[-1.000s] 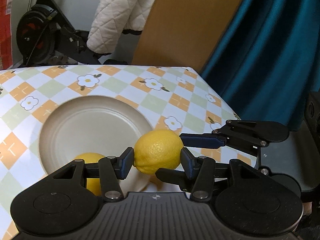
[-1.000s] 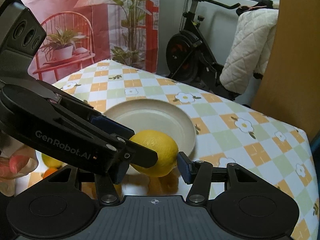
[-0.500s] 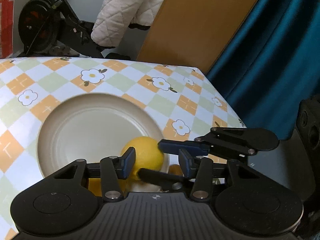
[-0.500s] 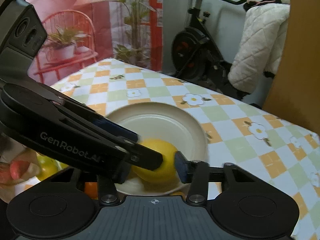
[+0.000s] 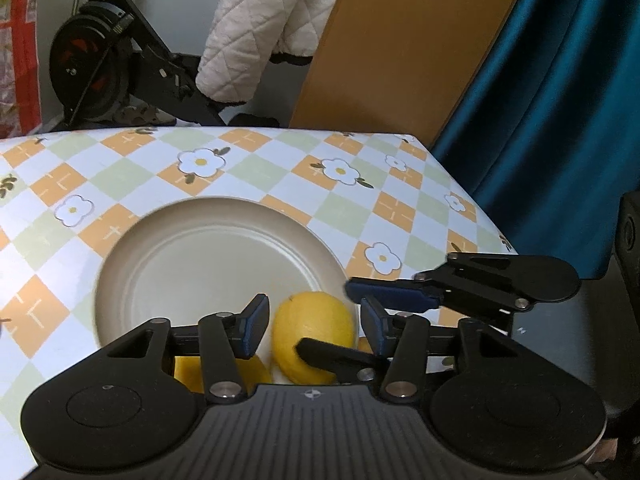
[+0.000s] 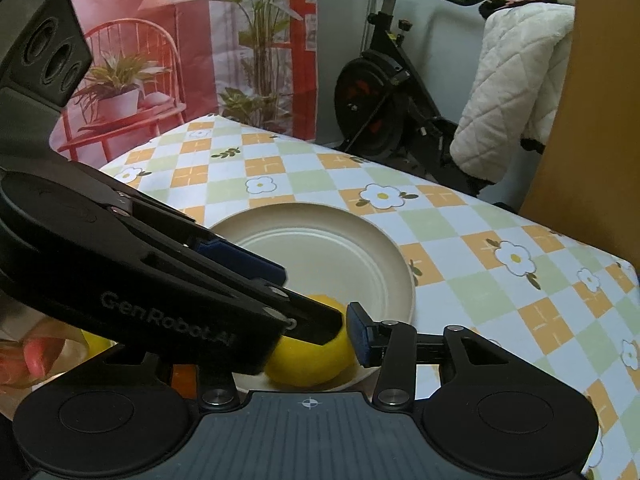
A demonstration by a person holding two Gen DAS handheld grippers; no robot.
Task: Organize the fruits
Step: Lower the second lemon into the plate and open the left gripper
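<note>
A yellow lemon (image 5: 316,332) lies on the near rim of a beige plate (image 5: 224,204), slightly blurred. My left gripper (image 5: 314,322) straddles it, jaws opening, with a gap at the left pad. My right gripper (image 5: 324,318) reaches in from the right, one finger behind the lemon and one across its front. In the right wrist view the lemon (image 6: 316,356) sits between my right gripper (image 6: 312,340) jaws, which are opening; the left finger is hidden behind the left gripper (image 6: 308,296). A second lemon (image 5: 186,372) lies under my left finger.
The plate (image 6: 400,264) sits on a checked flower tablecloth (image 5: 340,208) whose edge runs along the right. An orange fruit (image 6: 182,374) and a person's fingertip (image 6: 36,356) show at lower left. An exercise bike (image 6: 380,92), a brown board and a teal curtain stand beyond.
The left gripper held the lemon over the plate's edge and the right gripper closed in on it. The lemon has since sunk to the plate's near rim, and both sets of pads have parted.
</note>
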